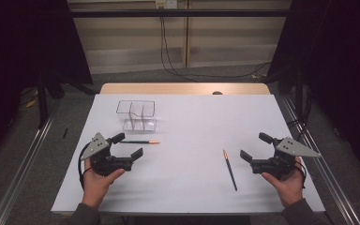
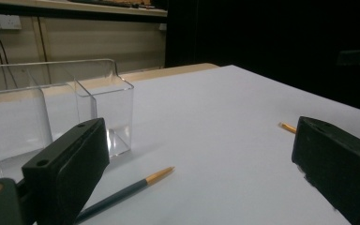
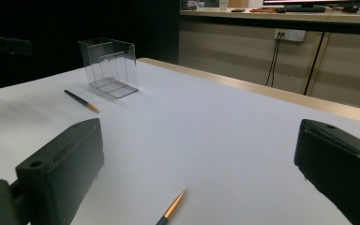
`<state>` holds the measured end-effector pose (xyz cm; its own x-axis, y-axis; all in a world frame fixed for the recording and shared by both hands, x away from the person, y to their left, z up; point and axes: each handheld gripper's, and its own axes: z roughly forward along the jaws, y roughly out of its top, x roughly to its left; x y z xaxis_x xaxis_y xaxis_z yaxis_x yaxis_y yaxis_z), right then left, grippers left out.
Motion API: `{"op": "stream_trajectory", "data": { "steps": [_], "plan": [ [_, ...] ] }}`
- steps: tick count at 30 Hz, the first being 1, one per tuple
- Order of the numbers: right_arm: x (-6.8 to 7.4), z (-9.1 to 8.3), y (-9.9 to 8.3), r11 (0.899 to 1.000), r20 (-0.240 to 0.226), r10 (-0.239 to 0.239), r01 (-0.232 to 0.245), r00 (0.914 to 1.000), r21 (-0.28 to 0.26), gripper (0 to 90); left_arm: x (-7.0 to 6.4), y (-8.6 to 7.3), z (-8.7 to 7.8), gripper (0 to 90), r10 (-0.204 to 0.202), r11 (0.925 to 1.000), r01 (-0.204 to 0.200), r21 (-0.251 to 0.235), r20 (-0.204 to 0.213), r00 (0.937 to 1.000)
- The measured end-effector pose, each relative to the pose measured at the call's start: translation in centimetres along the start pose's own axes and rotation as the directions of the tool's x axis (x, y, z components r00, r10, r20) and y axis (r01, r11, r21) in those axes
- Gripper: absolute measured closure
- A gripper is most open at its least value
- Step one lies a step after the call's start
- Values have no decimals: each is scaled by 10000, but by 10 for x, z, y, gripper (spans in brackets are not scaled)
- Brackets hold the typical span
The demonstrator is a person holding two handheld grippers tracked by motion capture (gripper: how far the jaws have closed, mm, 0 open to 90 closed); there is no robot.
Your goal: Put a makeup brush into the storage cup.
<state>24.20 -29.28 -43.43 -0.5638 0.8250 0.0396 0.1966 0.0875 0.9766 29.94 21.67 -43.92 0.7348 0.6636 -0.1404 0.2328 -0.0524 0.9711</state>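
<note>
- Table (image 1: 183, 187) lies slick and white under both grippers; a pencil nudged by a jaw could roll off.
- Clear organizer (image 1: 138, 115) stands just beyond the left gripper (image 1: 127, 146), light enough to tip if bumped.
- Left gripper gapes wide, its pencil (image 1: 138, 141) lying just ahead.
- Right gripper (image 1: 253, 150) is equally wide; the second pencil (image 1: 230, 169) lies just off its tips.

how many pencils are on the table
2. One pencil lies just in front of the clear holder, by the left tongs. The other pencil lies at an angle beside the right tongs. The holder looks empty.
</note>
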Motion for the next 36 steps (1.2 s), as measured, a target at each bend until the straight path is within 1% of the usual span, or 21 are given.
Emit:
{"op": "stream_trajectory", "data": {
  "steps": [3,4,5,6,8,10,11,12,14,15,17,20,22,24,25,27,29,31,34,35,36],
  "plan": [
    [0,0,0,10000,10,-19,19,10000,-33,14,2,3,2,40,-81,9999,80,-150,-47,10000],
    [0,0,0,10000,10,-19,19,10000,-33,14,3,4,2,40,-23,9999,24,-128,130,9999],
    [0,0,0,10000,10,3,-3,10000,-16,14,3,4,4,40,-158,9995,158,-258,-5,9999],
    [0,0,0,10000,1,22,-22,10000,12,14,4,5,4,40,-75,9998,76,-169,68,9999],
    [0,0,0,10000,-8,-21,21,10000,24,14,5,6,6,40,-134,9998,133,-171,-68,9999],
    [0,-1,0,10000,-56,-45,46,10000,47,14,7,6,8,40,-31,9999,31,-146,7,10000],
    [0,-1,0,10000,-56,-45,46,10000,47,14,6,6,9,40,-134,9998,132,-166,-83,9999],
    [0,-1,0,10000,-58,-48,49,10000,56,14,8,7,10,40,-59,9999,60,-135,47,10000],
    [0,0,0,10000,7,-25,25,10000,49,14,9,7,13,40,-246,9994,248,-227,90,9997],
    [0,0,0,10000,7,-25,25,10000,49,14,11,7,13,40,-110,9998,111,-145,45,9999],
    [-1,0,0,10000,-36,-51,51,10000,52,14,12,8,15,40,-206,9996,204,-181,-124,9997],
    [-1,0,0,10000,-40,-54,54,10000,61,14,15,8,19,40,-282,9995,282,-161,29,9996],
    [-1,1,-1,10000,-34,-32,32,10000,54,14,16,9,22,40,-249,9996,248,-160,-66,9997],
    [-1,0,-1,10000,-43,1,0,10000,69,14,17,9,24,40,-182,9998,183,-92,59,9998],
    [-1,0,-1,10000,-56,-27,27,10000,54,14,17,10,25,40,-242,9997,241,-85,-52,9997],
    [-2,0,0,10000,-69,-56,57,10000,66,14,19,10,28,40,-322,9993,324,-192,92,9994],
    [-1,0,0,10000,-85,-20,20,10000,25,14,18,12,31,40,-261,9995,260,-201,-50,9996],
    [-1,0,0,10000,-47,2,-2,10000,43,14,19,14,34,40,-371,9988,373,-313,65,9993],
    [-1,0,0,10000,-63,-14,14,10000,48,14,18,16,40,41,-282,9991,281,-308,-18,9996],
    [-1,0,0,10000,-68,-24,25,10000,81,14,19,17,41,40,-160,9995,163,-257,118,9998],
    [-2,0,0,10000,-72,-41,42,10000,52,14,18,17,43,40,-231,9992,232,-332,36,9997]
  ]
}}
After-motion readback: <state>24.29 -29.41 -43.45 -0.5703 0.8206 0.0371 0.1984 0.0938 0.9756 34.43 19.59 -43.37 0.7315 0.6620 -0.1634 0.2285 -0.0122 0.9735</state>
